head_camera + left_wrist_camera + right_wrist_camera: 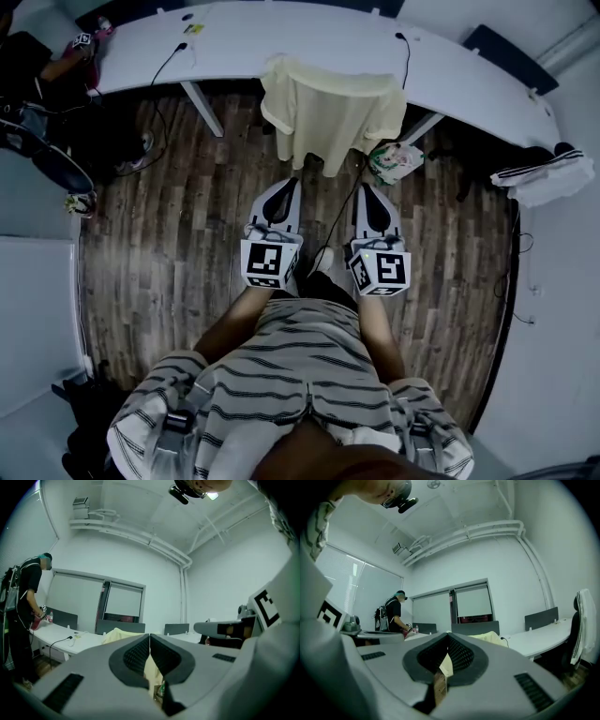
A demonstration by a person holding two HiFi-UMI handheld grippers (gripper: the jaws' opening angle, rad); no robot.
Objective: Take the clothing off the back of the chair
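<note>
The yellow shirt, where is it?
In the head view, the yellow shirt hangs at top centre against the long white desk, just ahead of the left gripper and right gripper, with a crumpled bag at its right.

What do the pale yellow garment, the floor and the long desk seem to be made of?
Garment: soft matte fabric, possibly cotton; it hangs in loose folds.
Floor: streaked brown-grey planks with visible board seams; whether real wood or laminate cannot be told.
Desk: smooth white top with a slight sheen, probably laminate.
</note>
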